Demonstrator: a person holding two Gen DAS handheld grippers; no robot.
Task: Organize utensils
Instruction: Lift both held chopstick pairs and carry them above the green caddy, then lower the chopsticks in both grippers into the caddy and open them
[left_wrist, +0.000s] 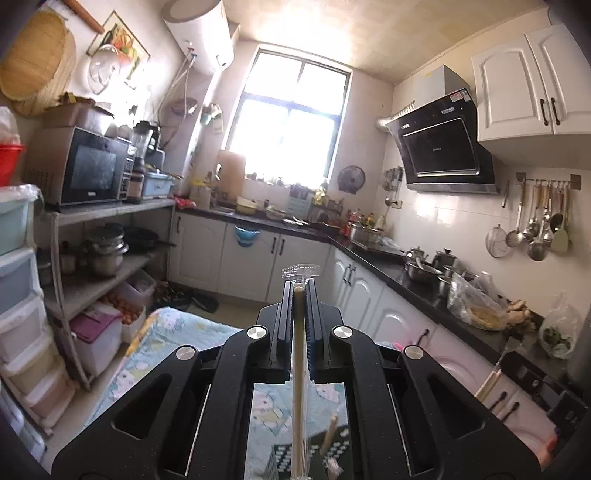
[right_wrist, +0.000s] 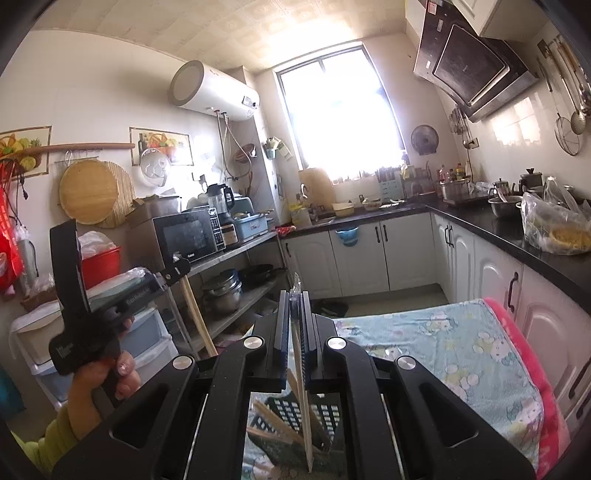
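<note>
Both grippers were clamped on pale wooden chopsticks in clear plastic sleeves: the left gripper (left_wrist: 300, 286) on one pair (left_wrist: 297, 369), the right gripper (right_wrist: 294, 295) on another (right_wrist: 303, 398), long axes along the fingers, lower ends above the dark perforated plastic basket (right_wrist: 295, 413) just below.

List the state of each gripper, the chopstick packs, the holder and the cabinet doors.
Left gripper: shut on a wrapped chopstick pack, held upright.
Right gripper: shut on a second wrapped pack, its lower end at the holder.
Holder: black, perforated, on the blanket, with loose chopsticks already inside.
Cabinet doors: closed.
</note>
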